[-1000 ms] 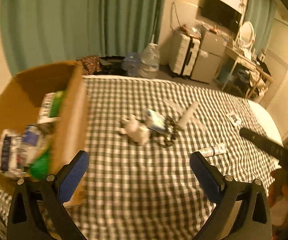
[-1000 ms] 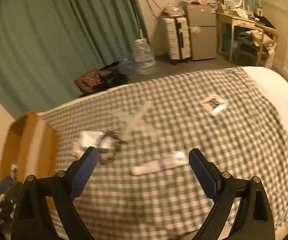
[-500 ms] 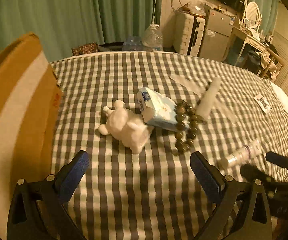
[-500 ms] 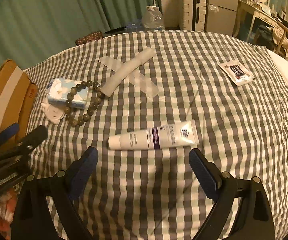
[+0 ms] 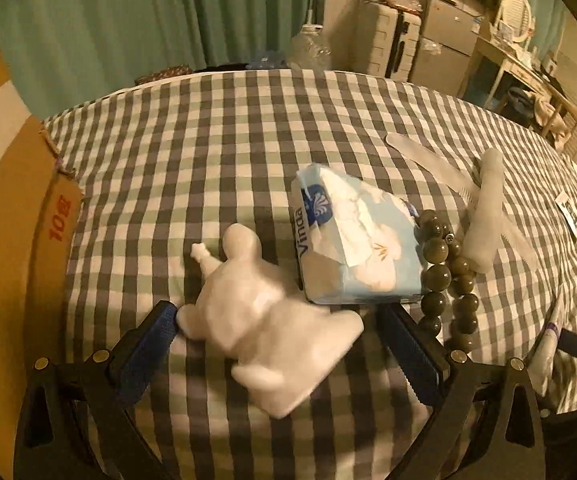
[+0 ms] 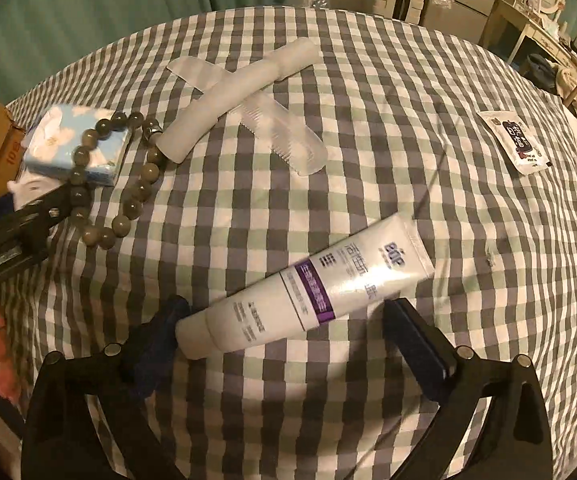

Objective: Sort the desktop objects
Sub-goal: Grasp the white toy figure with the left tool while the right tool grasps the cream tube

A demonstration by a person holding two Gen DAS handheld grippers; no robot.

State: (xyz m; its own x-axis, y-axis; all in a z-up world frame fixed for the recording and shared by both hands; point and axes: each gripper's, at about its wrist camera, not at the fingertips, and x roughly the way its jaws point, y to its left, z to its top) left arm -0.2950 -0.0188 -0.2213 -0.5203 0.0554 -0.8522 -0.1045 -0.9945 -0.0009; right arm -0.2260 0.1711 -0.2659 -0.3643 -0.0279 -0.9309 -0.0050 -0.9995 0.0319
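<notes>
My left gripper (image 5: pixel 276 340) is open and straddles a white animal figurine (image 5: pixel 264 320) lying on the checked cloth (image 5: pixel 208 140). Behind it lie a blue tissue pack (image 5: pixel 348 240) and a bead bracelet (image 5: pixel 444 276). My right gripper (image 6: pixel 284 344) is open around a white tube with a purple band (image 6: pixel 308 284); the tube's cap end is near the left finger. The tissue pack (image 6: pixel 76 142), the bracelet (image 6: pixel 128 184), a white roll (image 6: pixel 240 92) and a clear comb (image 6: pixel 280 136) lie beyond it.
A cardboard box (image 5: pixel 4 200) stands at the left edge of the cloth. A small sachet (image 6: pixel 516 142) lies at the far right. A suitcase (image 5: pixel 384 48), a cabinet and a desk stand behind, before green curtains. The left gripper shows at the left of the right wrist view.
Both grippers have moved forward and down: the left from beside the box to around the figurine, the right to around the tube. Both stay open.
</notes>
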